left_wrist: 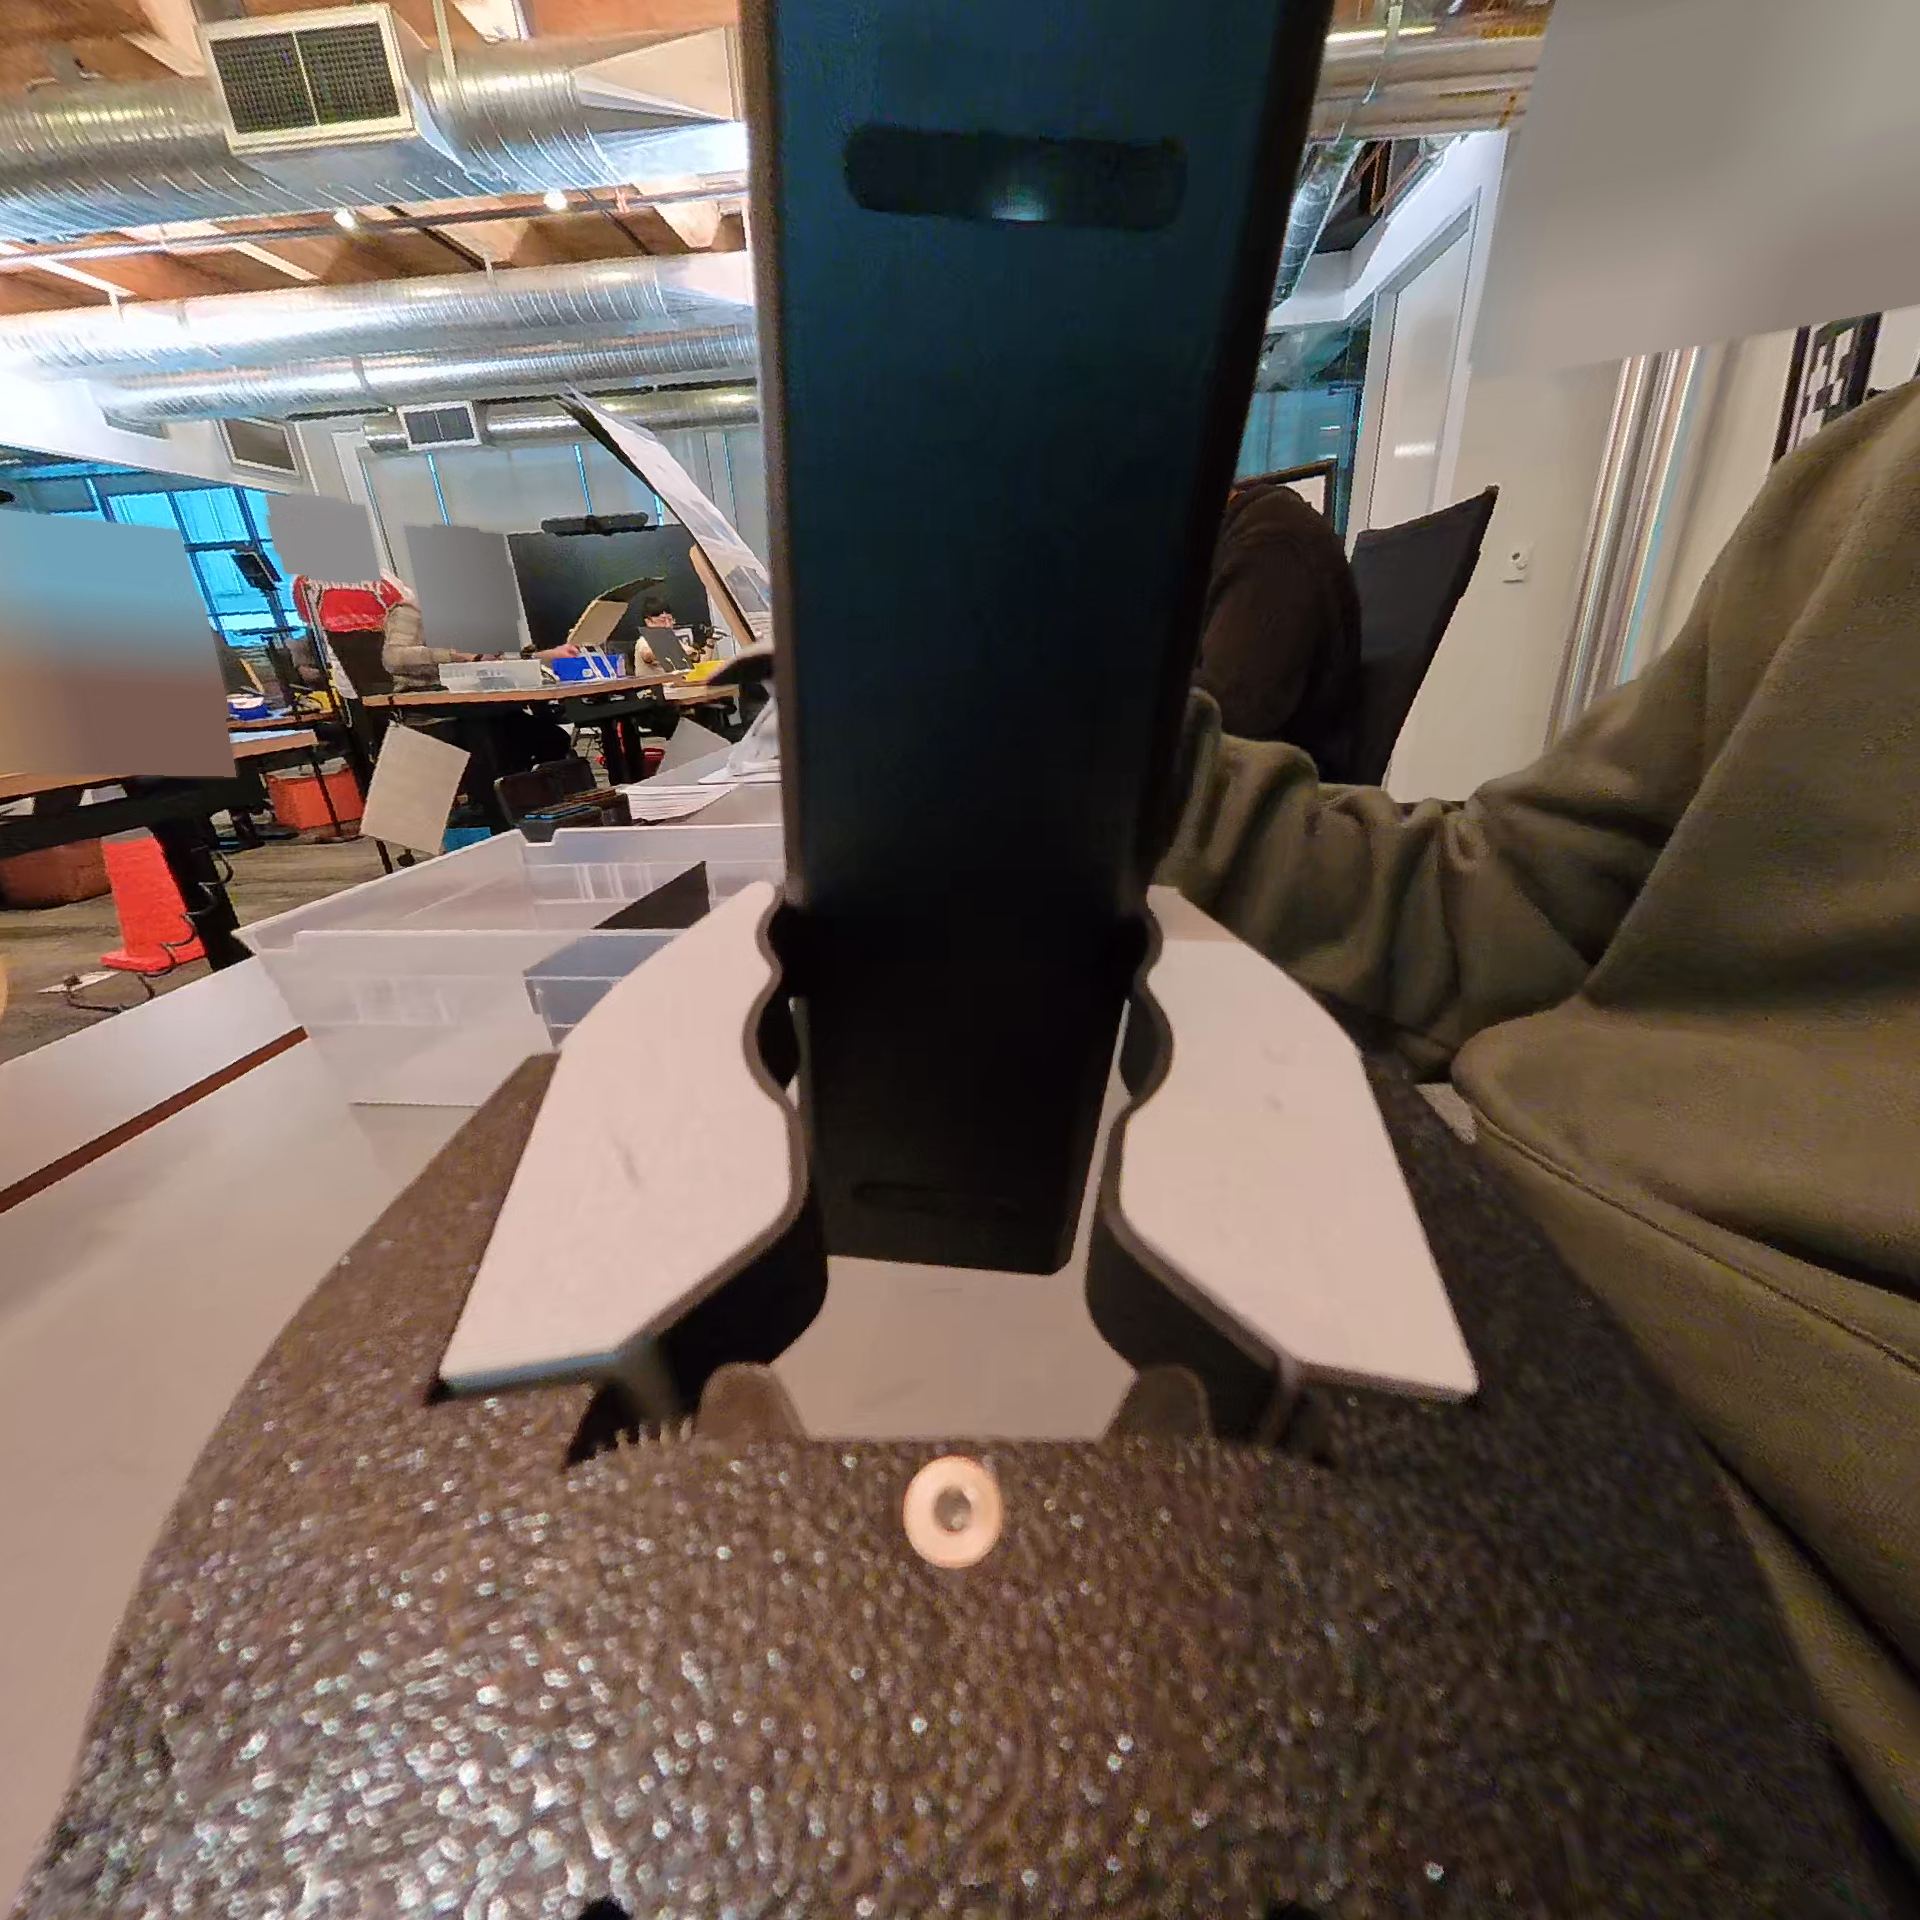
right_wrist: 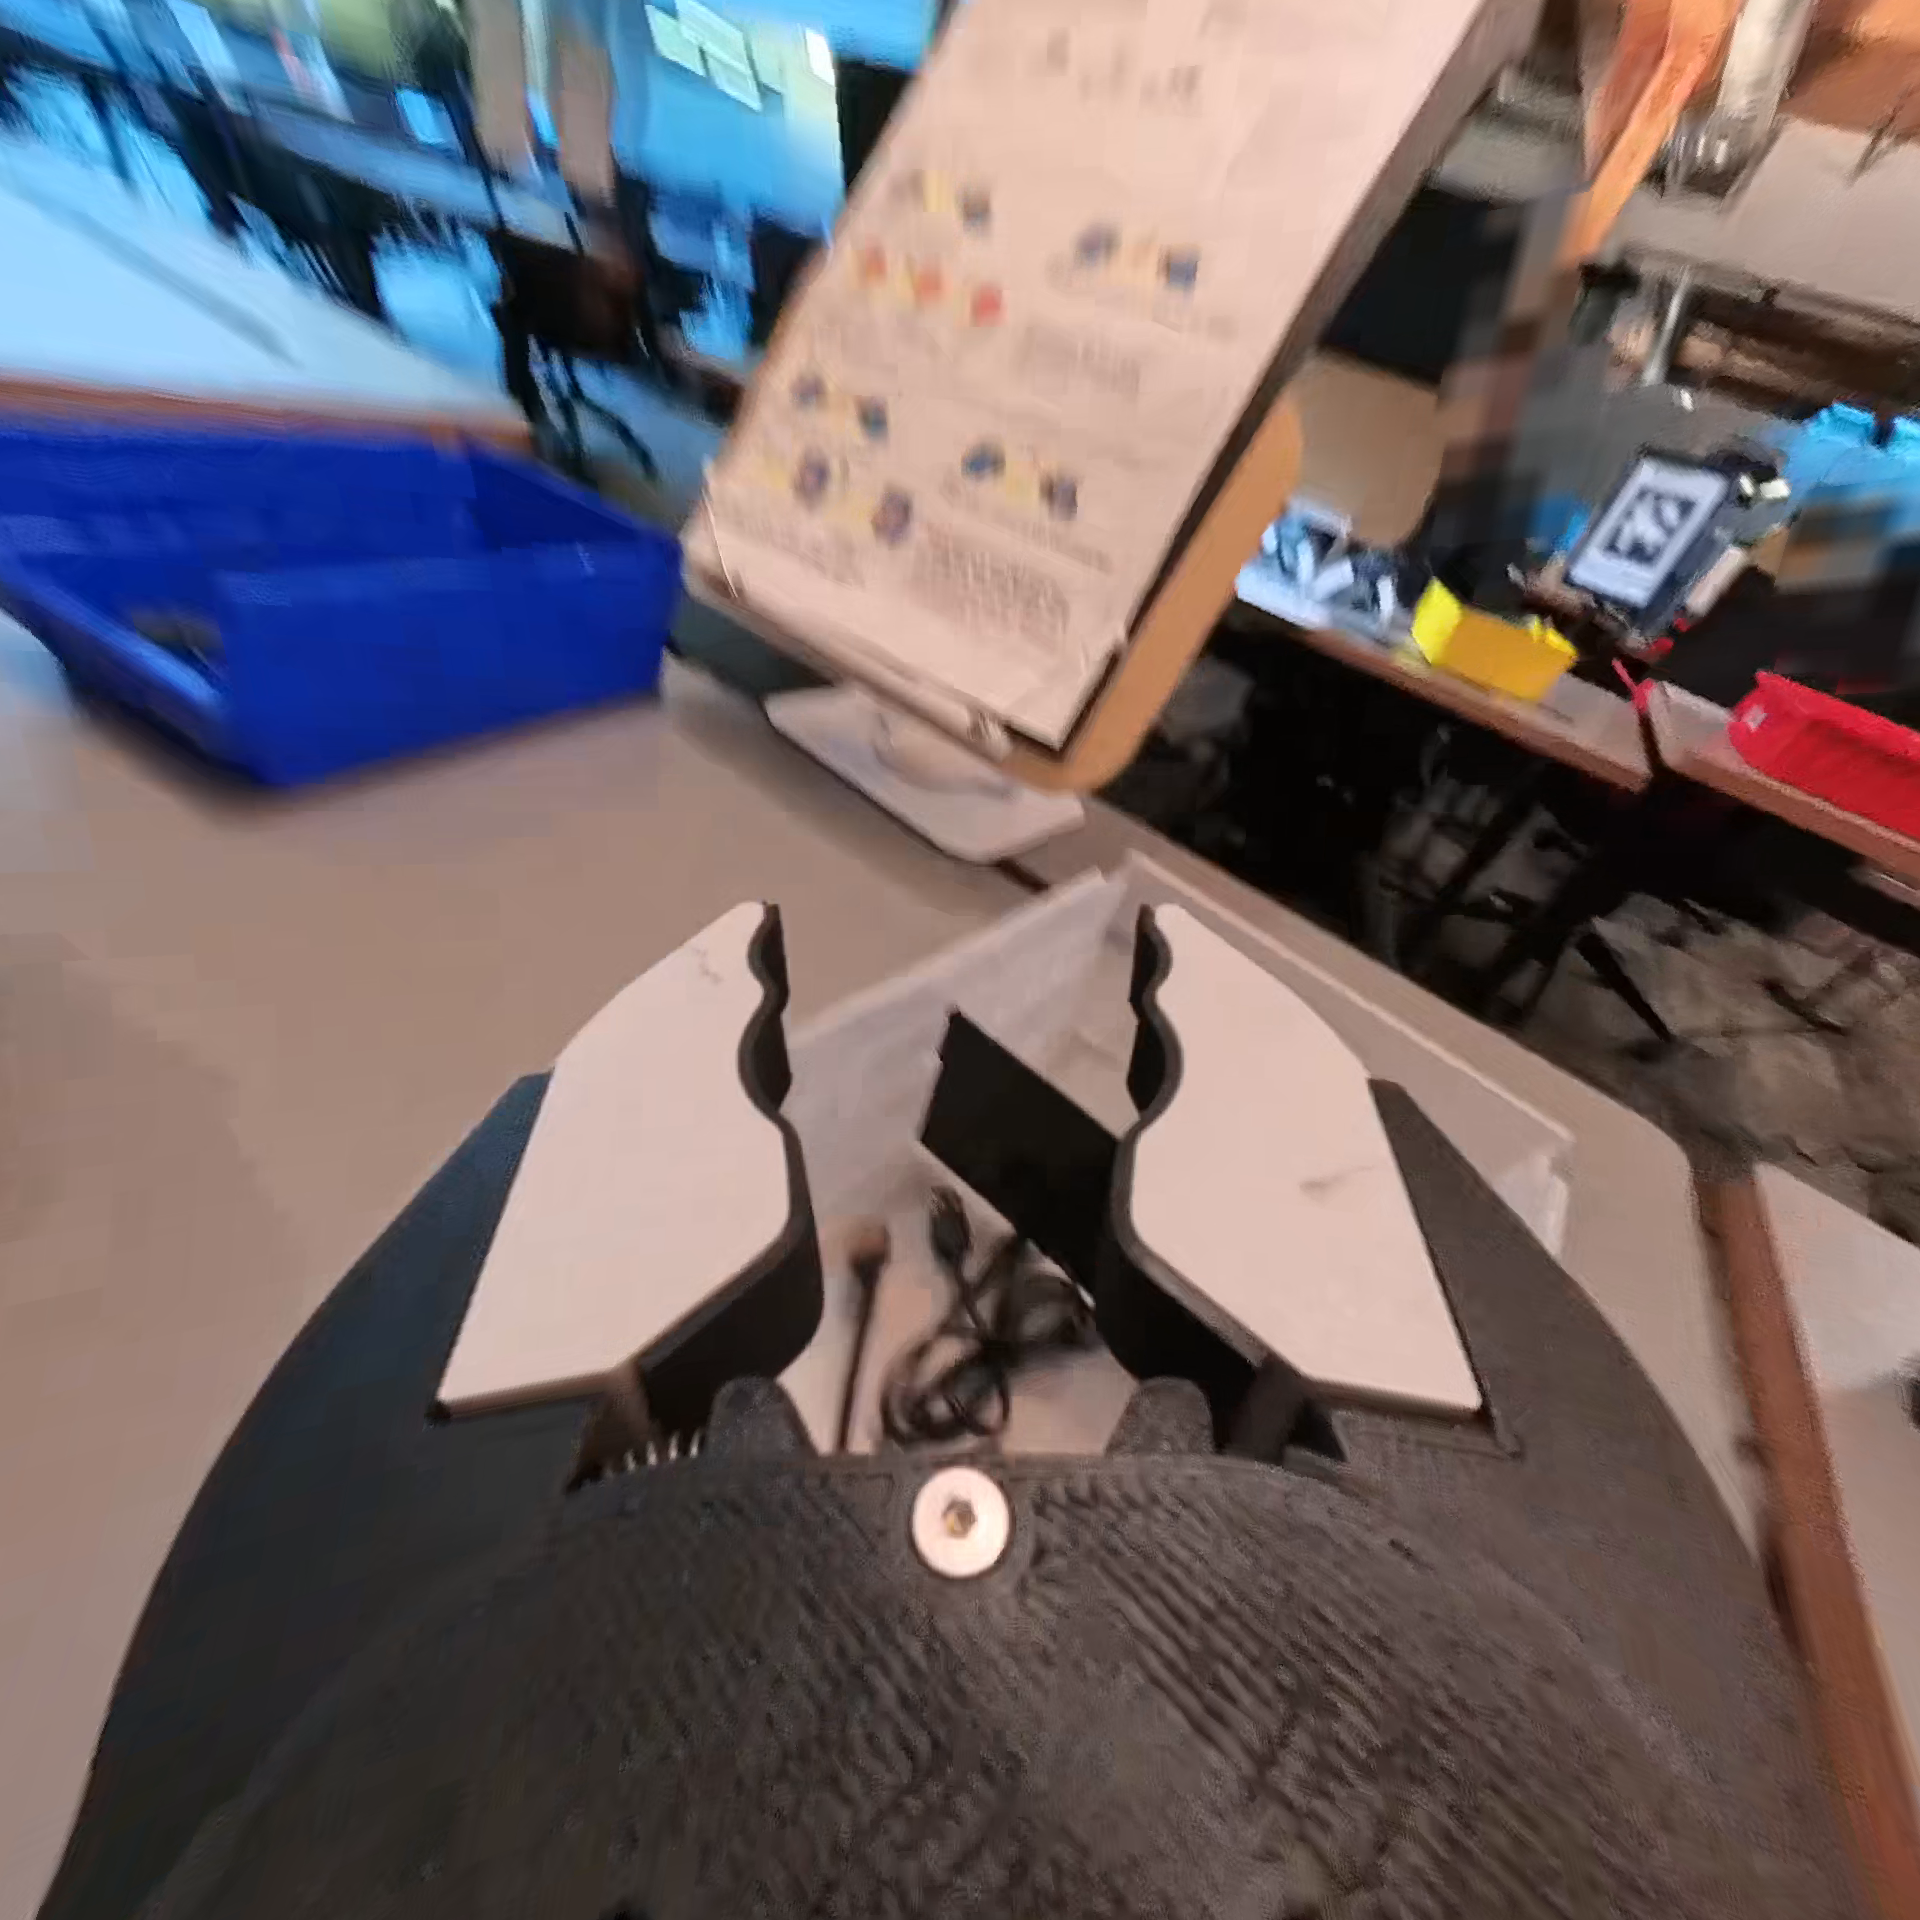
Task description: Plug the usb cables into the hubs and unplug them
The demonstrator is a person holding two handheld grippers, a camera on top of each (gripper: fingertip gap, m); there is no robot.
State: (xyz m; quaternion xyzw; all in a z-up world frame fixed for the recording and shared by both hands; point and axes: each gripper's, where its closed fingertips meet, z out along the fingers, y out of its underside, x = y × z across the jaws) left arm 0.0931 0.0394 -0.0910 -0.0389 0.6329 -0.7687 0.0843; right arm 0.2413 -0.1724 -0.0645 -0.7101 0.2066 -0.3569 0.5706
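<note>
My left gripper (left_wrist: 961, 904) is shut on a long black USB hub (left_wrist: 997, 623), which stands upright between the white fingers (left_wrist: 644, 1132) and reaches past the top of the view. A port slot shows near its top. My right gripper (right_wrist: 958, 920) is open and empty, and hovers over a clear bin (right_wrist: 1351, 997). In the bin lie tangled black USB cables (right_wrist: 966, 1340), one with its plug (right_wrist: 868, 1247) pointing up, and a flat black piece (right_wrist: 1018, 1132) between the fingers. The right wrist view is blurred.
Clear plastic bins (left_wrist: 416, 966) stand on the grey table behind the left gripper. A person's olive sleeve (left_wrist: 1558, 935) fills the right side. In the right wrist view a blue bin (right_wrist: 343, 613) stands at far left and a tilted picture board (right_wrist: 997, 395) on a stand is ahead.
</note>
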